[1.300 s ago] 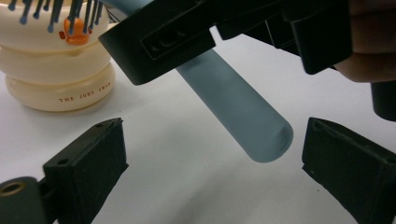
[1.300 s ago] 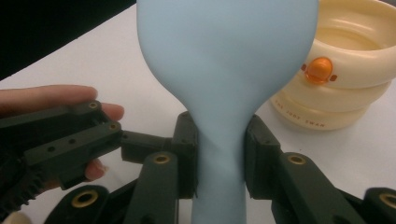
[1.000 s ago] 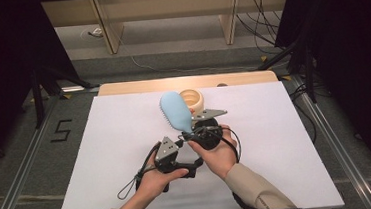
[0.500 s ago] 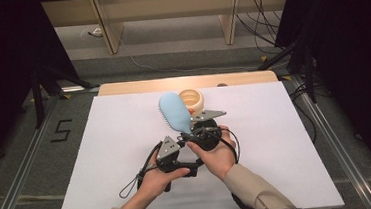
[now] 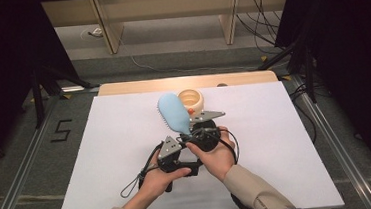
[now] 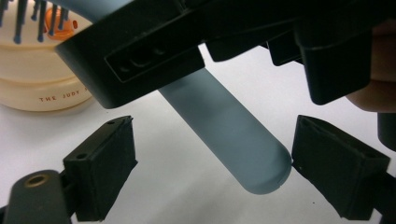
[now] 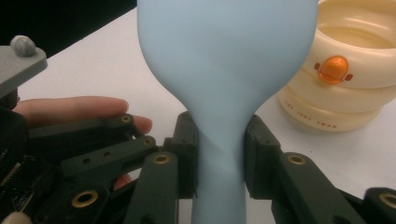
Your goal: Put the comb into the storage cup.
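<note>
A light blue hairbrush (image 5: 173,113) is held above the white table, bristles to the left. My right gripper (image 7: 219,154) is shut on the narrow neck of its handle, and it also appears in the high view (image 5: 190,130). The rounded end of the handle (image 6: 243,140) lies between the jaws of my left gripper (image 6: 210,140), which have just been closing. The right pad (image 6: 336,168) is at the handle's tip and the left pad (image 6: 100,168) stands apart from it. My left gripper (image 5: 183,146) sits just below and left of the right one.
A cream round tub (image 5: 190,99) with an orange button (image 7: 332,69) stands right behind the brush head. The white table top (image 5: 287,151) spreads to both sides. A wooden strip (image 5: 122,88) runs along the far edge. Cables trail from both grippers.
The brush head has leaned slightly to the left. Both hands stay where they were.
</note>
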A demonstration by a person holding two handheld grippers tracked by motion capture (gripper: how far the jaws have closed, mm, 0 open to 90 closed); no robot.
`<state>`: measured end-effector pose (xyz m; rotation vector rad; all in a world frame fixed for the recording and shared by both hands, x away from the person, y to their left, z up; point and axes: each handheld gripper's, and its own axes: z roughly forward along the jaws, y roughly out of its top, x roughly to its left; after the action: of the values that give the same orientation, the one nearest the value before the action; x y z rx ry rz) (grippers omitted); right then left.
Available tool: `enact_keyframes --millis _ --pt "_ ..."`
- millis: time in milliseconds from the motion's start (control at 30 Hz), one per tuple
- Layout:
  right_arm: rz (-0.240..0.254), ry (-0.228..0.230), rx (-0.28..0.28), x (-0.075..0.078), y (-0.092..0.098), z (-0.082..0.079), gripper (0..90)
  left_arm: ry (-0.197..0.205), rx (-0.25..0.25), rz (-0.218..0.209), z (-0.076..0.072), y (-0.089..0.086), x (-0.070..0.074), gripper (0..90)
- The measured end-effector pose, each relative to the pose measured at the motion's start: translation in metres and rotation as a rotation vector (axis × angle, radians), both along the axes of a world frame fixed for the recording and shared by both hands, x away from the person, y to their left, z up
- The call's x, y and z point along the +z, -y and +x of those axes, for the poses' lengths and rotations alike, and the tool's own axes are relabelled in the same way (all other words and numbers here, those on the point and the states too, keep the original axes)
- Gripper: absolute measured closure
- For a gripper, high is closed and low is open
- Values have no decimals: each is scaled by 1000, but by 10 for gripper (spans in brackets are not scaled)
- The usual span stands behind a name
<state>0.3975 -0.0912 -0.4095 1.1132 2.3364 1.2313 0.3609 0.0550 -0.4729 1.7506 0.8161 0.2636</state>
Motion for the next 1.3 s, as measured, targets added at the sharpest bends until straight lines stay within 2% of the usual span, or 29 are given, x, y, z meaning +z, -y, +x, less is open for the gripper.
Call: enact_keyframes --millis 800,1300 --pt "2 8 3 1 -1 -1 704 -19 16 -46 2 3 -1 189" --pt "0 12 3 0 -1 -1 704 -58 8 -88 4 1 -7 258"
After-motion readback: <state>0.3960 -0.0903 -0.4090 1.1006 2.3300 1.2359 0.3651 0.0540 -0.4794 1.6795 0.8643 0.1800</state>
